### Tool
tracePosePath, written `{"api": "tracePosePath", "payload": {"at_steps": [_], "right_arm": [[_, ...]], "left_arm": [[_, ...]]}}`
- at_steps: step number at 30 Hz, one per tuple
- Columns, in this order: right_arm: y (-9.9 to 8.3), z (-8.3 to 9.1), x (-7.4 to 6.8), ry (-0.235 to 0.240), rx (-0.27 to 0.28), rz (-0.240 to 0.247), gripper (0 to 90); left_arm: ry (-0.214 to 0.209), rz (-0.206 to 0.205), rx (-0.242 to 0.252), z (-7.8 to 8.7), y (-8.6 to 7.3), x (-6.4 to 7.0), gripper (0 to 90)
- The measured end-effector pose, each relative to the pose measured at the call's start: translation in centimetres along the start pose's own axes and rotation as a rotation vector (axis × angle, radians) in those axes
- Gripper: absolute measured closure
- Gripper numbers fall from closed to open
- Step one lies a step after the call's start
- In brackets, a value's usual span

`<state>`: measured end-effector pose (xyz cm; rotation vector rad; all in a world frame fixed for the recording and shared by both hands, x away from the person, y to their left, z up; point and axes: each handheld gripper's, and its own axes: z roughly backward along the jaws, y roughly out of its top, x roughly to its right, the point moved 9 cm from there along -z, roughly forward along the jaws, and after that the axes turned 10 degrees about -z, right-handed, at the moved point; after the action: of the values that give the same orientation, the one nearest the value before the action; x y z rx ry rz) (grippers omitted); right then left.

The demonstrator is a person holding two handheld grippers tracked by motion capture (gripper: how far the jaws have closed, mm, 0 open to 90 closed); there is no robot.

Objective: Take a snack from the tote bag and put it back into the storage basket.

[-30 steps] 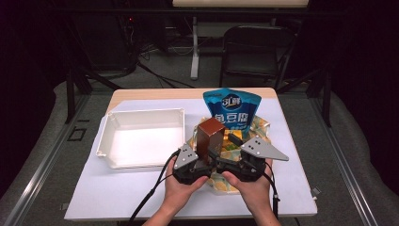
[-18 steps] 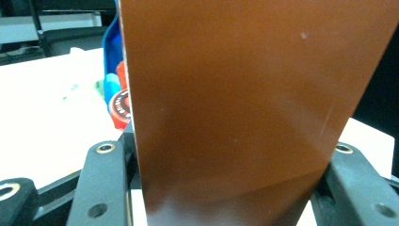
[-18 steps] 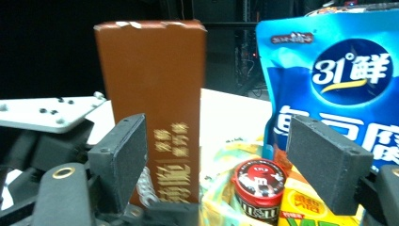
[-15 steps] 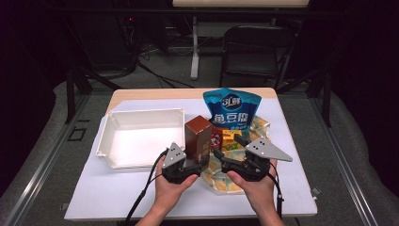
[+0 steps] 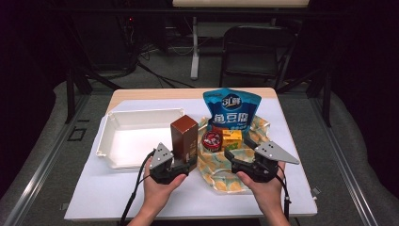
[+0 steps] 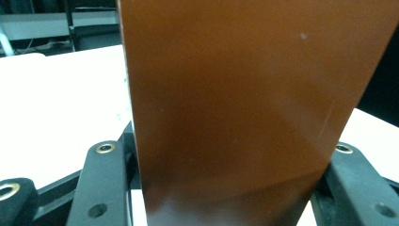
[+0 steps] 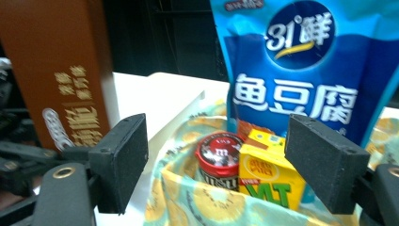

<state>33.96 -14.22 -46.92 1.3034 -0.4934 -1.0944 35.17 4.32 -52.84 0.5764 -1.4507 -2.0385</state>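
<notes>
The counter point(image 5: 141, 197) is a pale wooden top covered with a white sheet, standing on a grey floor in a dark room; a black chair point(image 5: 256, 52) and cables sit beyond its far edge. Take the white tray point(image 5: 113, 123) as the landmark: it lies open on the counter's left half.

Just to the right of the tray stands the brown box point(image 5: 184, 136), upright, its near lower part between the jaws of the left gripper point(image 5: 181, 162). In the left gripper view the box's brown face point(image 6: 254, 108) rises between the two black jaws, which press against its sides — clamped on it. Whether its base rests on the counter or hangs just above, the pictures do not settle.

Farther right of the tray lies a yellow-patterned cloth point(image 5: 221, 174), and on it a blue snack bag point(image 5: 231, 110) stands at the back, with a small red-lidded jar point(image 5: 212, 140) and a yellow carton point(image 5: 232, 140) side by side in front of it. The right gripper point(image 5: 240, 155) sits over the cloth's near part, farthest from the tray. In the right gripper view its jaws stand wide apart, holding nothing — the jar point(image 7: 219, 157) and carton point(image 7: 268, 174) show between them, ahead of the pads and not touching.
</notes>
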Motion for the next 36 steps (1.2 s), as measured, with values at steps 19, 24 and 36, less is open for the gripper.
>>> {"api": "tracePosePath", "payload": {"at_steps": [19, 24, 36], "right_arm": [[-2.2, 1.6, 4.4, -0.075, -0.018, -0.024, 23.2], [-2.7, 1.8, 5.0, -0.086, -0.025, -0.026, 23.5], [-3.2, 1.8, 5.6, -0.1, -0.031, -0.034, 24.7]], "left_arm": [[0.103, 0.015, -0.022, 3.5, -0.8, -4.4, 43.6], [0.129, 0.013, -0.042, 3.9, -1.4, -5.8, 43.6], [0.171, 0.028, -0.118, 3.8, -3.2, -8.7, 43.6]]}}
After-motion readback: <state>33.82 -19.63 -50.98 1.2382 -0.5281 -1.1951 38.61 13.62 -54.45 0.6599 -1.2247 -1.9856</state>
